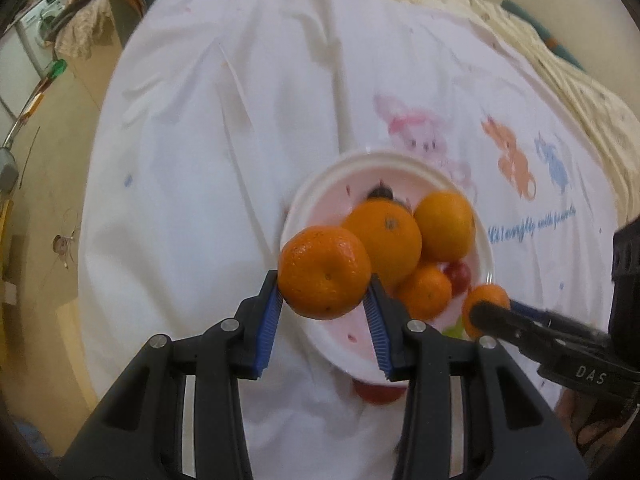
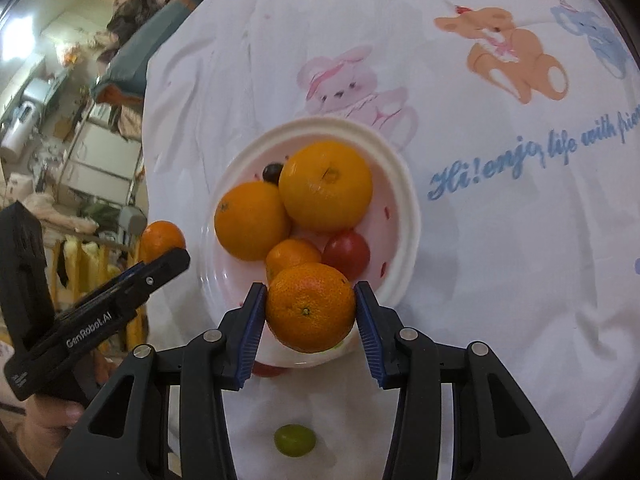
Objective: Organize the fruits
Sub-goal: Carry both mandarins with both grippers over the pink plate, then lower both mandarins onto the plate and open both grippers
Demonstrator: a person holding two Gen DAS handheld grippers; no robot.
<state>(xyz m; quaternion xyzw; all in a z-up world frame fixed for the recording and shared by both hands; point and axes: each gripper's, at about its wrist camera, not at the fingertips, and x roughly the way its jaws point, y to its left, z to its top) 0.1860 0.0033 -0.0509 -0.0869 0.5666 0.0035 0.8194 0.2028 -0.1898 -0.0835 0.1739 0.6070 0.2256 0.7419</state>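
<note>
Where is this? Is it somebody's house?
Probably yes, a lived-in home. The fruit bowl sits on a white cloth with cartoon bunnies and bears, like a bedsheet. A washing machine stands at the far left, and clothes and clutter are piled behind.

White cartoon-print sheet [image 2: 500, 240] over the surface, beige floor [image 1: 52, 184], washing machine [image 1: 42, 26] far left, cluttered shelves [image 2: 100, 152] behind.

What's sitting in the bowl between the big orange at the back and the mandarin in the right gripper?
In the right wrist view, a small mandarin and a red cherry tomato lie side by side between that orange and the gripped mandarin.
</note>
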